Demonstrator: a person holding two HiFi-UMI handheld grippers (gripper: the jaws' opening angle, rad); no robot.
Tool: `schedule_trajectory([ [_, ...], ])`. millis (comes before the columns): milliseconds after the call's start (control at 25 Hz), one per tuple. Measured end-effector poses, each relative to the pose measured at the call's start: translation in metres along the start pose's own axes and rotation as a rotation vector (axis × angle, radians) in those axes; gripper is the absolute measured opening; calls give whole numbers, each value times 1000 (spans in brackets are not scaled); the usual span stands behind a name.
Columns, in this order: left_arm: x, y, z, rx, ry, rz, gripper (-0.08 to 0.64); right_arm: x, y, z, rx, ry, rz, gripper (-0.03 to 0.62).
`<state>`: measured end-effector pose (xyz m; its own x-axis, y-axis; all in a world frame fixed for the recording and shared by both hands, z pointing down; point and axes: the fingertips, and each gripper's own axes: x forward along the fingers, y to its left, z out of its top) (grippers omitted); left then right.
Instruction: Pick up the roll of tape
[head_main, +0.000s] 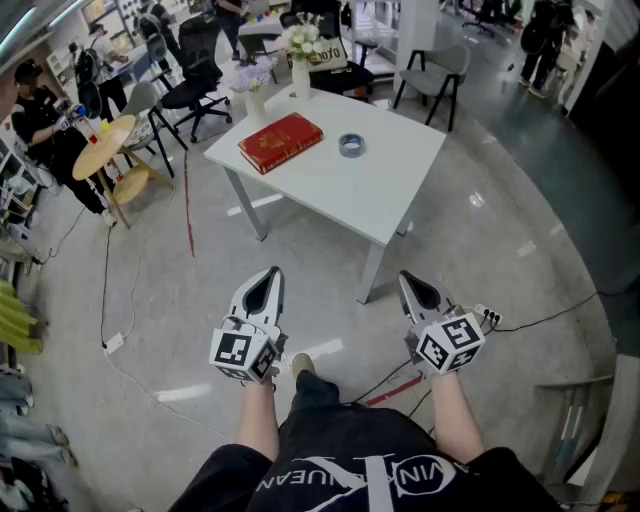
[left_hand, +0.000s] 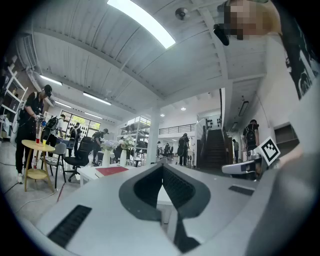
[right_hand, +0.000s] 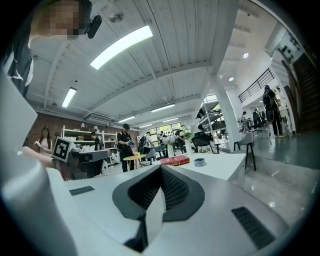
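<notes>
A small blue-grey roll of tape (head_main: 351, 145) lies flat on the white table (head_main: 370, 190), right of a red book (head_main: 280, 142). In the right gripper view the roll of tape (right_hand: 199, 162) shows small and far off on the table. My left gripper (head_main: 270, 275) and right gripper (head_main: 407, 279) are held level over the floor, well short of the table's near edge. Both have their jaws pressed together with nothing between them. The left gripper view shows the red book (left_hand: 112, 170) on the table, not the tape.
Two white vases with flowers (head_main: 300, 60) stand at the table's far edge. Office chairs (head_main: 195, 70) and a grey chair (head_main: 440, 75) stand behind it. A round wooden table (head_main: 103, 145) and people are at the left. Cables (head_main: 110, 330) run across the floor.
</notes>
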<state>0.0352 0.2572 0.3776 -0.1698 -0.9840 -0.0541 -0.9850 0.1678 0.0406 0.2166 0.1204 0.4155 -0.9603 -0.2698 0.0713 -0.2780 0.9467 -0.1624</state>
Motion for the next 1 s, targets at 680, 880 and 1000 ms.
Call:
schedule_trajectory([
  [680,2,-11,-23,-74,36,-17,3,0,-2,-15,-8,65,37,9],
  [880,24,13,-24,-90,48,-18,3,26,-17,-9,28,53,-6,11],
  [1000,39,28,-22,-69,51,-39,3,41,-25,-4,51,34,-30,35],
])
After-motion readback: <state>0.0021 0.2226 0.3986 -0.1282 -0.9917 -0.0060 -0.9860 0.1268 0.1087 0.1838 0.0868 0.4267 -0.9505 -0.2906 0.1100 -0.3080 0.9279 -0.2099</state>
